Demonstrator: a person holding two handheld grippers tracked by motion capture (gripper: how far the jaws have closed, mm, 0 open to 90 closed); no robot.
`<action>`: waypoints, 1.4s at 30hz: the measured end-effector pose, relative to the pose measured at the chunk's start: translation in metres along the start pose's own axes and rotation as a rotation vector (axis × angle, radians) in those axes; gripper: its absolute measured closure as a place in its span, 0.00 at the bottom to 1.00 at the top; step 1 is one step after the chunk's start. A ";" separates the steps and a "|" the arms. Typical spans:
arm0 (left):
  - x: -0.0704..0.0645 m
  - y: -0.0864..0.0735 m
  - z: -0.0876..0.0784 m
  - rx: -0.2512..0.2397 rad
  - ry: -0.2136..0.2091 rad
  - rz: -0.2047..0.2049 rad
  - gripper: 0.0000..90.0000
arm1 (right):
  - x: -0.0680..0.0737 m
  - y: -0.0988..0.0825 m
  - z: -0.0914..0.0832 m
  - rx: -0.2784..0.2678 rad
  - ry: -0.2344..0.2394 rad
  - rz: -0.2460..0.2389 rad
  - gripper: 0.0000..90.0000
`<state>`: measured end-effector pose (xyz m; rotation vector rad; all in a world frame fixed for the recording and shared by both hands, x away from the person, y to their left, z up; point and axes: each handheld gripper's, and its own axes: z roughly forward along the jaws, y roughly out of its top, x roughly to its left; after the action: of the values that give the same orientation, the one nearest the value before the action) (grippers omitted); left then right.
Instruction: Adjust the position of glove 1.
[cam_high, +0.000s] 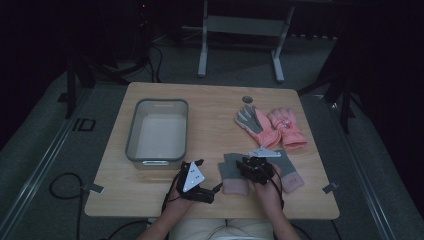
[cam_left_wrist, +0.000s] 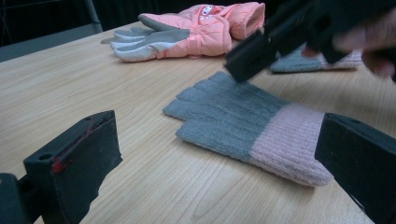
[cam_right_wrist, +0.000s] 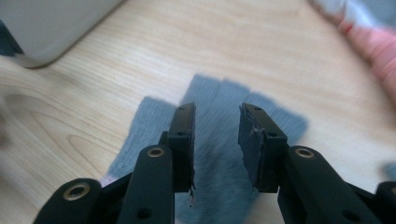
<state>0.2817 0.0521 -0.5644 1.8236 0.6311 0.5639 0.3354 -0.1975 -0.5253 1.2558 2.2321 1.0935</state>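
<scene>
On the light wooden table (cam_high: 210, 200), a grey plastic bin with a pale inside (cam_high: 134, 131) is placed at the left, and a pair of padded pink ski gloves with grey palms (cam_high: 272, 126) is laid at the far right. Nothing is placed between the grippers and the near glove.

In the high view, a second grey knitted glove (cam_high: 289, 172) is seen just beside the right hand, partly covered by it. In the left gripper view, the pink cuff and the short knitted fingers of the near glove are shown clearly from a low angle. In the right gripper view, the corner of the bin is seen at the top left.

The grey knitted glove with a pale pink ribbed cuff (cam_left_wrist: 243, 128) is laid flat near the front edge of the table, between the two grippers.

The right gripper (cam_right_wrist: 216, 133) is held just above the glove's grey part; its jaws are narrowly parted and nothing is gripped between them. The left gripper (cam_left_wrist: 210, 168) is kept low beside the cuff, with its jaws wide apart and empty.
</scene>
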 end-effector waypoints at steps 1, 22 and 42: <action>0.000 0.000 0.000 -0.001 -0.001 0.000 0.00 | -0.005 0.002 -0.003 0.005 0.001 -0.020 0.71; -0.001 0.000 0.000 -0.004 0.003 0.003 0.00 | -0.127 -0.009 -0.053 0.058 0.045 -0.229 0.76; -0.001 0.000 0.000 -0.003 0.010 0.008 0.00 | -0.143 -0.039 -0.036 0.184 0.087 -0.200 0.88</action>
<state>0.2809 0.0513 -0.5646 1.8222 0.6294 0.5796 0.3688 -0.3456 -0.5418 1.0416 2.5094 0.9013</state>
